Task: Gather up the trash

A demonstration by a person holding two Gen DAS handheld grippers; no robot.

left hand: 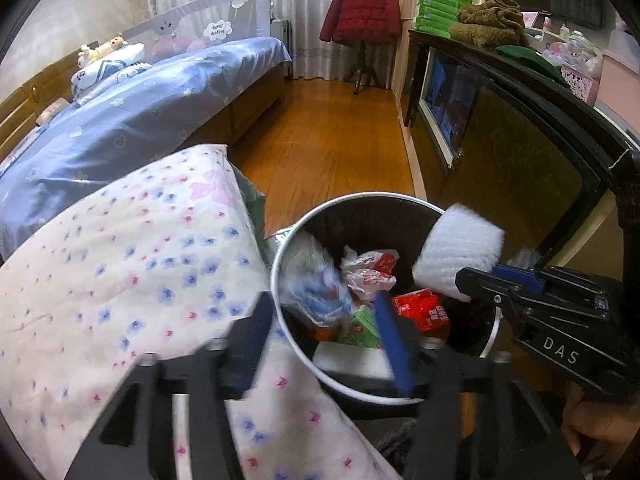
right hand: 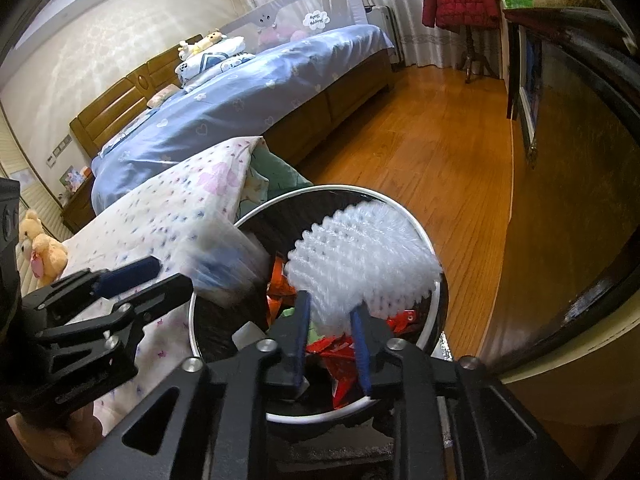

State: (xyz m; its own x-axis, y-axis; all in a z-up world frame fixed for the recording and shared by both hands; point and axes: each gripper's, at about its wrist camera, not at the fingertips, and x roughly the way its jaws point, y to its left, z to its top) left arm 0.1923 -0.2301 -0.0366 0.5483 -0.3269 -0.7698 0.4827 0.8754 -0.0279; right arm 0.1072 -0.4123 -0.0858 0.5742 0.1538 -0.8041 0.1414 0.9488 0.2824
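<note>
A round bin with a white rim (left hand: 276, 280) (right hand: 192, 320) stands on the floor beside a bed and holds red wrappers (left hand: 420, 308), a green carton (left hand: 360, 328) and crumpled packets. My left gripper (left hand: 320, 320) (right hand: 172, 274) hangs over the bin's near-left edge, open. A blurred clear plastic bag with blue print (left hand: 316, 280) (right hand: 224, 264) lies just past its fingers, free of the pads. My right gripper (right hand: 330, 332) (left hand: 476, 276) is over the bin, its blue pads against the pinched lower end of a white foam net wrap (right hand: 360, 256) (left hand: 460, 252).
A floral quilt (left hand: 120, 280) hangs off the bed against the bin's left side. A dark cabinet (left hand: 520, 168) runs along the right. Bare wooden floor (left hand: 328, 140) stretches beyond the bin to a coat stand with a red jacket (left hand: 364, 8).
</note>
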